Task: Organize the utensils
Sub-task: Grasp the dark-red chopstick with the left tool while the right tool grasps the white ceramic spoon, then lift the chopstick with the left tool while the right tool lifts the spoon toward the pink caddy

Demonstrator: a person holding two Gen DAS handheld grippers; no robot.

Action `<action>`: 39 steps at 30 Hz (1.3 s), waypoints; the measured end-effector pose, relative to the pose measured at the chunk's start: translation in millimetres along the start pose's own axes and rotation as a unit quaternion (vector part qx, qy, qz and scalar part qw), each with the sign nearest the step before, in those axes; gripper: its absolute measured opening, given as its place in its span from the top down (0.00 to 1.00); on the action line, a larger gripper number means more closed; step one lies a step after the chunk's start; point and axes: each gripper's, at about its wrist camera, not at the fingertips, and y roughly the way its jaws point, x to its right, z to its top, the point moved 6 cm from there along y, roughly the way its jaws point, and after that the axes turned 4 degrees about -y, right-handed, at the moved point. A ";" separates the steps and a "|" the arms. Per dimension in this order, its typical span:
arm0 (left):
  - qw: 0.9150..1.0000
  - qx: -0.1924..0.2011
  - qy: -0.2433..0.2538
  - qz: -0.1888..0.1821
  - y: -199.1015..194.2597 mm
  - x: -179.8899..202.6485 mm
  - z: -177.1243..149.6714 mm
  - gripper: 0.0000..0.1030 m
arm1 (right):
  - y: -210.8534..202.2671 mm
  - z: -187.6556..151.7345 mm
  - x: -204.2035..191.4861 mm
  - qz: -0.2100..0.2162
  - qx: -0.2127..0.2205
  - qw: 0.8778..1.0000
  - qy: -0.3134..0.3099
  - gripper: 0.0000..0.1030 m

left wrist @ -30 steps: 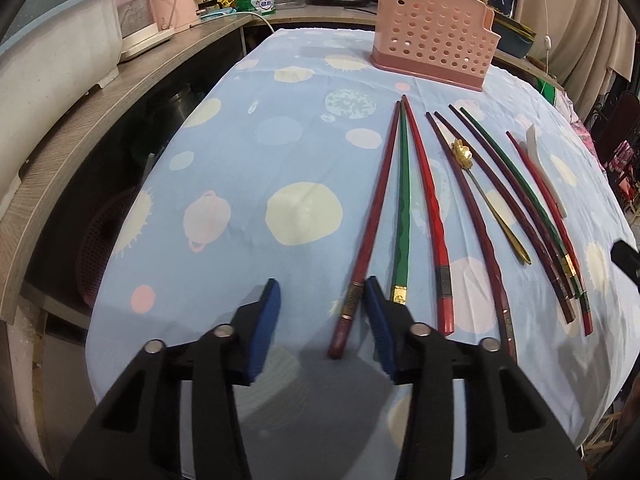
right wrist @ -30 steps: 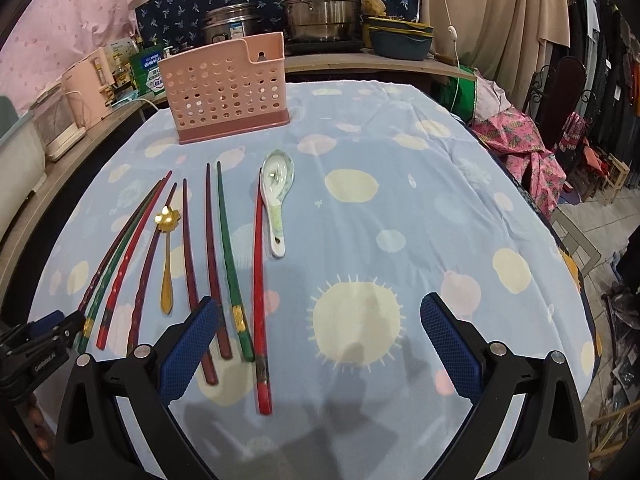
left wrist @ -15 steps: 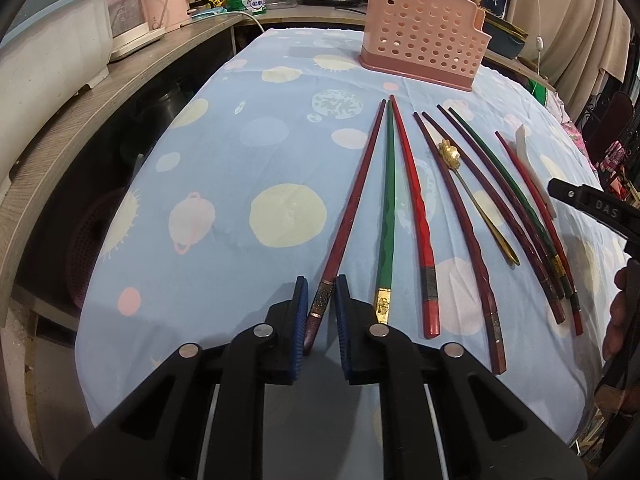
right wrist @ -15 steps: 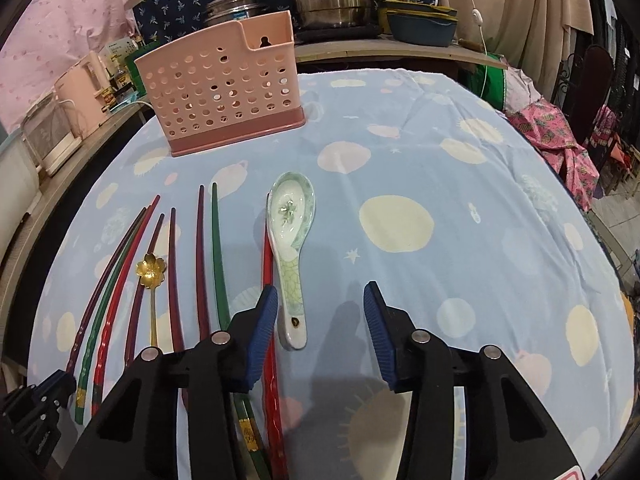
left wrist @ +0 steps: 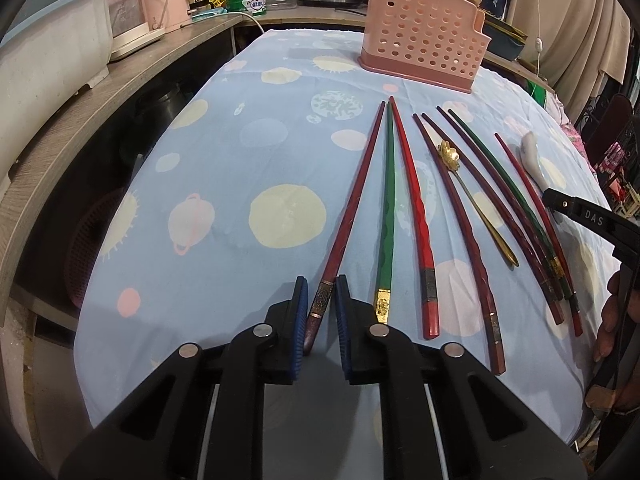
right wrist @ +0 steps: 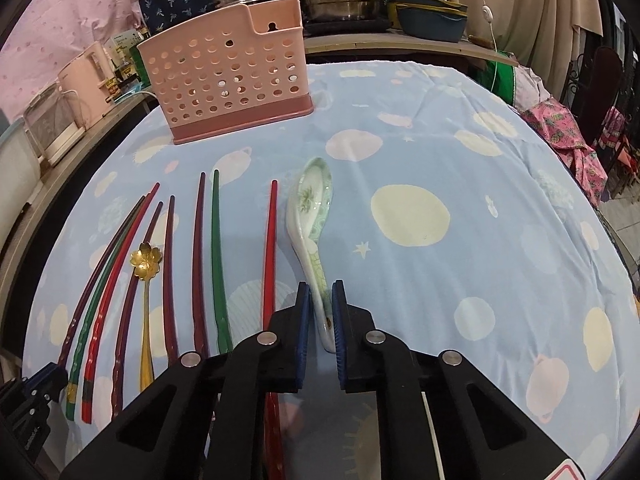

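We see a soft matt cloth (right wrist: 460,152) with faint creases over the worktop. The spoon (right wrist: 310,216) looks like glazed ceramic, glossy. The flower spoon (right wrist: 146,264) gleams like gilt metal. The chopsticks (left wrist: 412,200) seem lacquered, semi-gloss. The perforated holder (right wrist: 228,80) is smooth matt plastic.

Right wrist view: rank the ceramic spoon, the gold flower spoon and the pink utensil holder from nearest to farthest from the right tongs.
1. Ceramic spoon: its handle sits between the right tongs.
2. Gold flower spoon: off to the left, among the chopsticks.
3. Pink utensil holder: upright at the table's far end.
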 end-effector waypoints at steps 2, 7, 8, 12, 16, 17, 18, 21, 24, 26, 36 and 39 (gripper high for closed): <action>1.000 -0.002 -0.004 -0.005 -1.5 -0.8 0.0 0.87 | -6.0 -0.4 0.2 0.001 0.003 1.000 0.001 0.94; 1.000 0.007 -0.008 -0.015 -12.3 -2.3 1.7 0.91 | -26.4 0.7 2.7 0.003 0.016 1.000 0.005 0.94; 1.000 0.011 -0.009 -0.017 -16.2 -2.9 3.1 0.92 | -31.2 1.1 3.6 0.004 0.019 1.000 0.007 0.94; 0.999 0.033 -0.015 -0.019 -32.6 -7.8 13.5 0.93 | -50.7 4.6 7.0 0.008 0.036 0.999 0.012 0.95; 0.998 0.061 -0.024 -0.021 -52.1 -14.0 32.5 0.93 | -71.8 14.3 10.5 0.010 0.058 0.998 0.014 1.00; 0.997 0.070 -0.024 -0.021 -57.1 -14.5 38.0 0.93 | -77.1 17.5 10.6 0.010 0.063 0.998 0.013 1.00; 0.997 0.077 -0.024 -0.021 -61.3 -14.9 42.6 0.93 | -81.9 20.4 10.5 0.008 0.069 0.998 0.010 1.00; 0.995 0.095 -0.025 -0.021 -72.7 -15.3 54.7 0.93 | -90.0 24.7 12.7 0.002 0.079 0.997 0.008 1.00; 0.994 0.102 -0.025 -0.022 -78.0 -14.7 56.9 0.93 | -88.9 18.1 16.7 0.008 0.072 0.997 0.016 0.99; 0.995 0.098 -0.024 -0.024 -77.7 -14.2 54.0 0.93 | -83.1 8.4 17.8 0.007 0.060 0.998 0.014 0.98; 0.997 0.063 -0.027 -0.030 -60.9 -12.9 31.5 0.93 | -37.8 -31.0 31.0 0.029 -0.010 0.998 0.059 0.87; 0.998 0.051 -0.027 -0.030 -54.0 -11.9 25.4 0.93 | -33.1 -37.8 27.9 0.032 -0.012 0.998 0.056 0.87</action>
